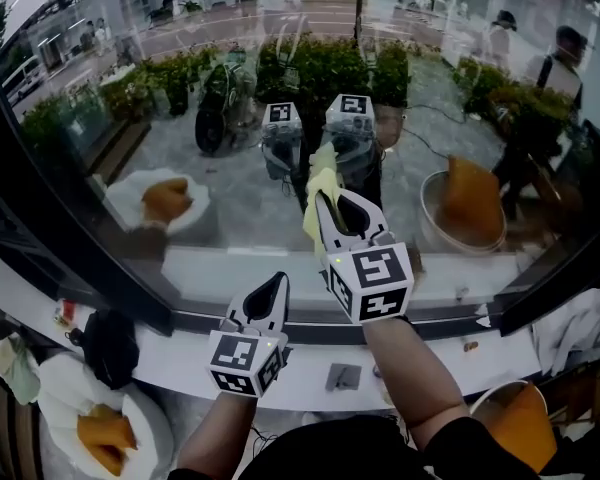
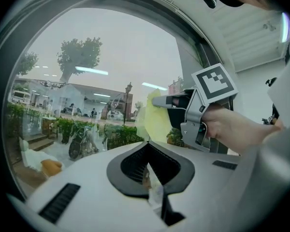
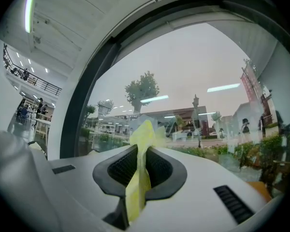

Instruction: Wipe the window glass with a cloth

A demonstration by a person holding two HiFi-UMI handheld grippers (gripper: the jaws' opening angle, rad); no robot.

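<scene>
The window glass (image 1: pixel 230 198) fills the head view and mirrors both grippers. My right gripper (image 1: pixel 321 196) is raised to the pane, shut on a yellow cloth (image 1: pixel 321 180) that bunches out past its tips against the glass. In the right gripper view the cloth (image 3: pixel 144 135) runs down between the closed jaws of the right gripper (image 3: pixel 142 148). My left gripper (image 1: pixel 280 280) hangs lower and left, off the glass, jaws together. The left gripper view shows the left gripper (image 2: pixel 147 143) shut, a thin pale sliver in its slot, and the right gripper (image 2: pixel 155 100) with the cloth (image 2: pixel 152 122).
A white sill (image 1: pixel 180 363) and dark frame (image 1: pixel 130 288) run below the pane. A plate of orange food (image 1: pixel 105 433) and a black object (image 1: pixel 110 343) sit lower left. An orange-filled bowl (image 1: pixel 525 423) and white fabric (image 1: pixel 580 328) lie right.
</scene>
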